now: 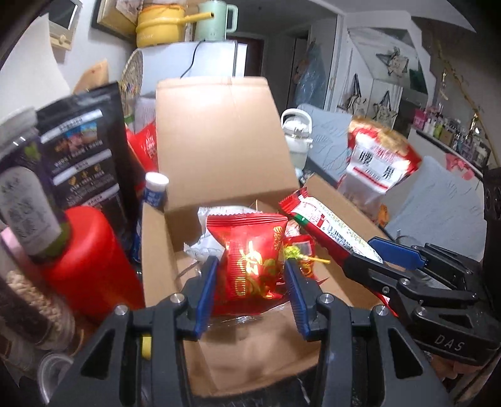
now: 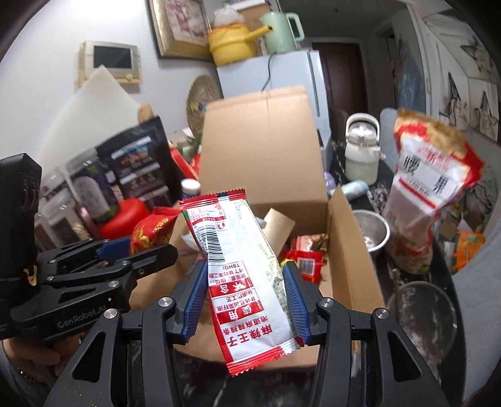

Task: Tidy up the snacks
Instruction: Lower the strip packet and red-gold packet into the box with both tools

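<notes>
Ahead of me stands a white fridge (image 2: 291, 72) with a yellow pot (image 2: 230, 43) and a pale green kettle (image 2: 280, 31) side by side on its top. A framed picture (image 2: 178, 28) hangs on the wall left of them, with a small wall screen (image 2: 109, 59) further left. A round woven mat (image 2: 202, 97) leans beside the fridge. To my right I see a cream thermos jug (image 2: 361, 147) and a metal bowl (image 2: 374, 230).

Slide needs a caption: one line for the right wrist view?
Right gripper grips a long red-and-white snack packet above the open cardboard box.
</notes>
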`<state>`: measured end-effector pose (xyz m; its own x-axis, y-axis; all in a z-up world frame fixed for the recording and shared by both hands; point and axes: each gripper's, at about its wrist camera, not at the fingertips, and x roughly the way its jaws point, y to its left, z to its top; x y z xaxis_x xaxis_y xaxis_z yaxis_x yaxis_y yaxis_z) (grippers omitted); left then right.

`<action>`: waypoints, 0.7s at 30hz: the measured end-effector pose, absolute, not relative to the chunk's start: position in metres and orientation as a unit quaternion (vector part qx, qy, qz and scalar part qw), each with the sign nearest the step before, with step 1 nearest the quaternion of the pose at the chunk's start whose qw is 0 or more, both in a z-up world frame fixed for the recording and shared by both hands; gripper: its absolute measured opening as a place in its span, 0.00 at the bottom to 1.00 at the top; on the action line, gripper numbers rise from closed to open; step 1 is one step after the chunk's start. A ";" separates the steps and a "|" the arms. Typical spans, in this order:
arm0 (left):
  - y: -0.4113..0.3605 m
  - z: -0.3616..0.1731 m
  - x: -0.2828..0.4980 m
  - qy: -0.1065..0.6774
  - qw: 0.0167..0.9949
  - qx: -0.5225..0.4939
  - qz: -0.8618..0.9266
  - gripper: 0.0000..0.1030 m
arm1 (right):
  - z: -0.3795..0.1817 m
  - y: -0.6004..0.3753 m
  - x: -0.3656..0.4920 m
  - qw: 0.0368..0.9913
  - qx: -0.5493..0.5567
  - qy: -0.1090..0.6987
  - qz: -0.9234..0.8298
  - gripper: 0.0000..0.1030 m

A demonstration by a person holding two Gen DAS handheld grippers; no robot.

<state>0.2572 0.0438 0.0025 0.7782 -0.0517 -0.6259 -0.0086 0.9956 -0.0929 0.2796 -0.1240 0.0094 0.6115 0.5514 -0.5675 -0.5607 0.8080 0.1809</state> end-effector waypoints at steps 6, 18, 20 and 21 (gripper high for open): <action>0.043 -0.015 0.272 0.354 0.935 -0.035 -0.005 0.41 | -0.013 -0.122 0.299 0.886 0.002 0.336 0.319 0.46; 0.038 -0.037 0.281 0.387 0.922 -0.017 -0.004 0.41 | -0.037 -0.121 0.307 0.881 -0.009 0.357 0.310 0.46; 0.038 -0.040 0.282 0.396 0.918 -0.015 -0.004 0.41 | -0.039 -0.121 0.307 0.882 -0.014 0.359 0.306 0.46; 0.039 -0.043 0.283 0.403 0.915 -0.017 -0.003 0.41 | -0.040 -0.121 0.307 0.882 -0.016 0.360 0.304 0.46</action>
<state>0.2831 0.0389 -0.0427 0.6755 -0.0200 -0.7371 -0.0072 0.9994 -0.0337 0.3069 -0.1215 -0.0402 0.5563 0.5243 -0.6447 -0.5470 0.8151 0.1908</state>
